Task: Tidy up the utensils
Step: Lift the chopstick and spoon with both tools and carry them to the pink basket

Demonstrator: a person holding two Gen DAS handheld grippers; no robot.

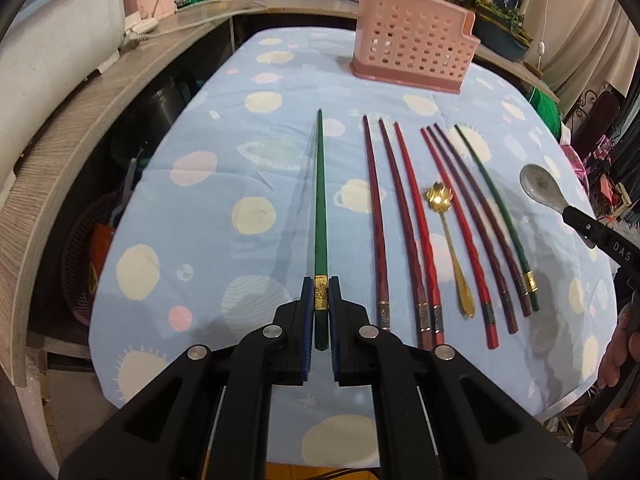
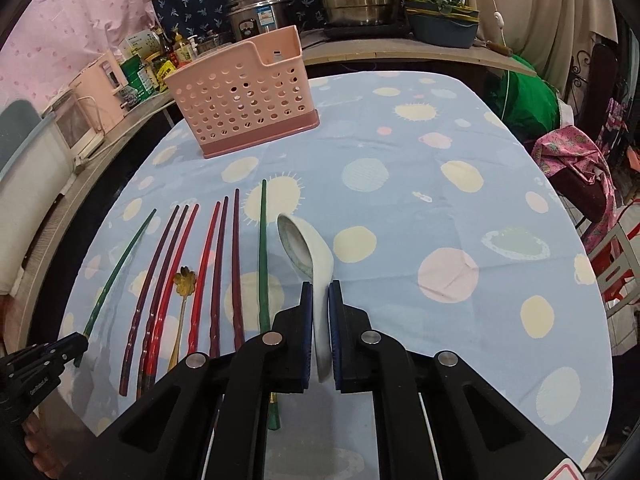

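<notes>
Left gripper (image 1: pixel 320 296) clenched on green chopstick (image 1: pixel 319 200), right gripper (image 2: pixel 320 300) clenched on white spoon (image 2: pixel 308 248), both near the surface (image 2: pixel 400 140). Pink holder (image 2: pixel 244 96) far behind. Risk: long chopstick pivoting, glazed spoon slipping out.

Only "DAS" can be made out, printed in white on the right tongs (image 1: pixel 568 213), off to the right of the left tongs (image 1: pixel 321 292); other labels can't be read.

A: Where is the pink perforated holder (image 1: pixel 414 46)?
B: Upright, well beyond the chopstick row (image 1: pixel 436 224). Nearer than it, one green chopstick (image 1: pixel 320 208) and a white ceramic spoon (image 2: pixel 306 248) are lifted; a gold spoon (image 1: pixel 448 236) lies among the chopsticks.
</notes>
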